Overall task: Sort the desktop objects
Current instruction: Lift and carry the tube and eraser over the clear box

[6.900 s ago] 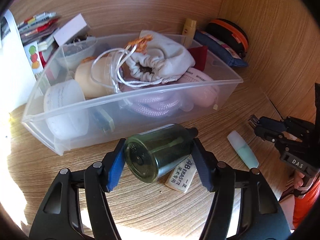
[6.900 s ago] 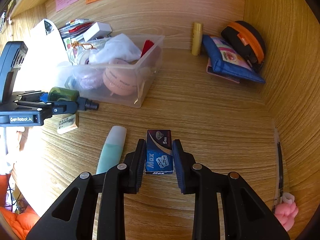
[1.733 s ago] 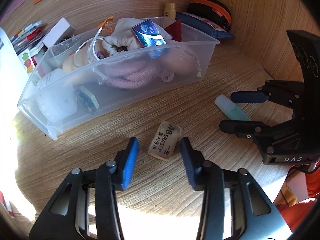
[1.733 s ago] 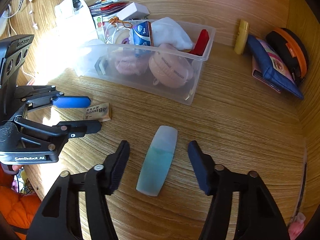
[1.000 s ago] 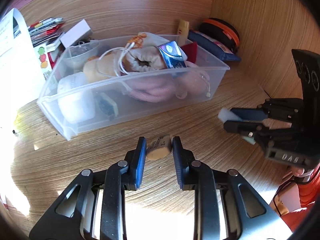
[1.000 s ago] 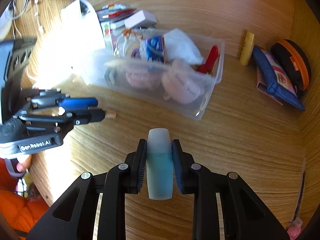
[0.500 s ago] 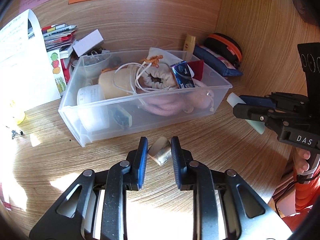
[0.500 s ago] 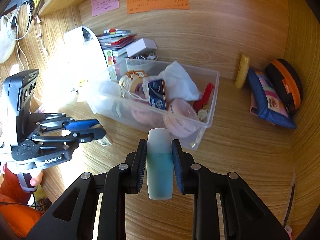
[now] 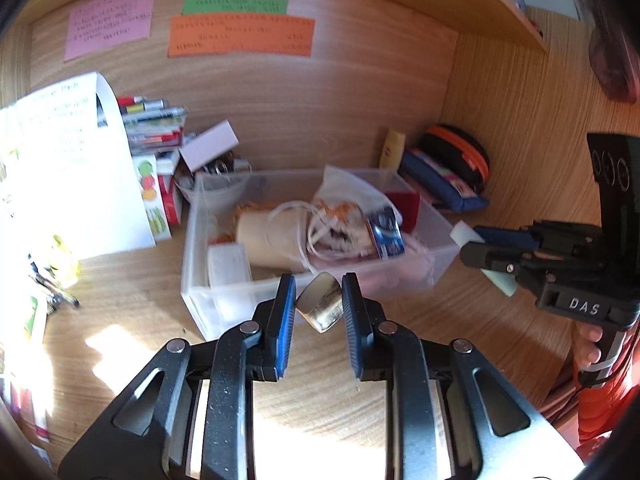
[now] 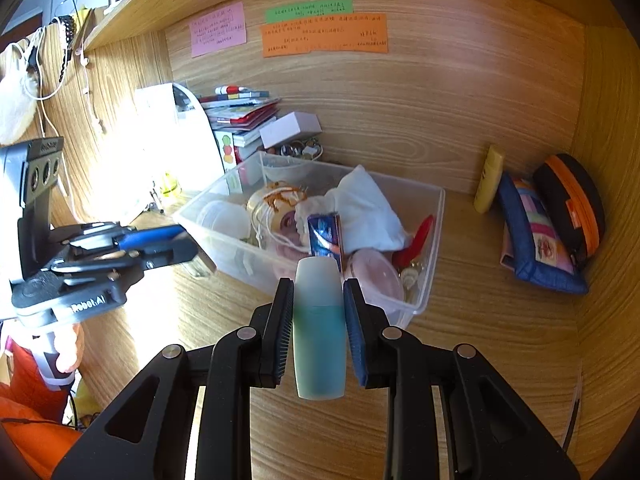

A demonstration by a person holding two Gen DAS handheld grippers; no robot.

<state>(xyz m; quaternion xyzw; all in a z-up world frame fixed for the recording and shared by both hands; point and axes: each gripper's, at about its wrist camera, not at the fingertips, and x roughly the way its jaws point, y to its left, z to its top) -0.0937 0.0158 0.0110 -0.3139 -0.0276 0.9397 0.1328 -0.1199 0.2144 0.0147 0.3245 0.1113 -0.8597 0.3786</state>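
My left gripper [image 9: 319, 294] is shut on a small eraser [image 9: 320, 307], held in the air in front of the clear plastic bin [image 9: 192, 280]. My right gripper [image 10: 318, 292] is shut on a pale blue-green tube [image 10: 319, 328], also raised, near the bin's [image 10: 434, 240] front corner. The bin holds a white drawstring pouch [image 10: 364, 212], a blue razor-blade box [image 10: 326, 236], a pink round case [image 10: 376, 276] and other small items. In the left wrist view the right gripper [image 9: 480, 246] shows at the right with the tube's white end [image 9: 462, 234]. The right wrist view has the left gripper [image 10: 188, 246] at the left.
Books and a white box [image 10: 290, 128] are stacked behind the bin, beside white paper sheets [image 9: 68, 160]. A yellow tube [image 10: 488, 180], a blue pouch [image 10: 536, 240] and a black-orange case [image 10: 572, 204] sit at the back right corner. Wooden walls close in the desk; coloured notes [image 9: 240, 36] hang above.
Both grippers have risen off the desk with the eraser and the tube gripped, and now stand higher, closer to the bin's rim.
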